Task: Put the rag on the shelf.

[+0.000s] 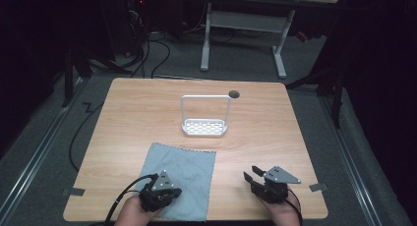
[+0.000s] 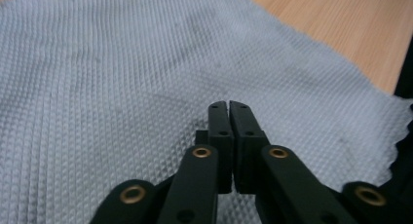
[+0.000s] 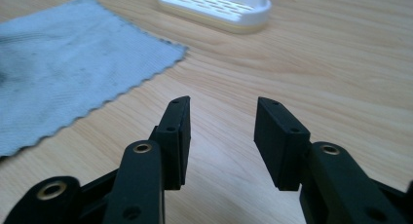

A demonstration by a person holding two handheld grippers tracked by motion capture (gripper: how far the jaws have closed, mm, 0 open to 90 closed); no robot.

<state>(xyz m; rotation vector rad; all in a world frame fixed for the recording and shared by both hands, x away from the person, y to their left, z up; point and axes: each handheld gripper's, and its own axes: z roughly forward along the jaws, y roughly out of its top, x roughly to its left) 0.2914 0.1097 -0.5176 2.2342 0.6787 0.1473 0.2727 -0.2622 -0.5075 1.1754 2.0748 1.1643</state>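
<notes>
A grey-blue waffle-weave cloth (image 1: 189, 167) lies flat on the wooden table (image 1: 275, 137) near its front edge. My left gripper (image 1: 162, 189) is over the cloth's near left part. In the left gripper view its jaws (image 2: 228, 104) stand pressed together just above the weave (image 2: 122, 78), with nothing visible between them. My right gripper (image 1: 252, 172) is over bare wood to the right of the cloth. Its jaws (image 3: 223, 104) are apart with nothing between them; the cloth's corner (image 3: 63, 73) lies to their left.
A white slotted tray with a tall loop handle (image 1: 205, 127) stands at mid-table beyond the cloth; its base (image 3: 214, 5) lies ahead of the right gripper. A round cable hole (image 1: 234, 94) sits near the far edge. Tape tabs (image 1: 318, 187) mark the front corners.
</notes>
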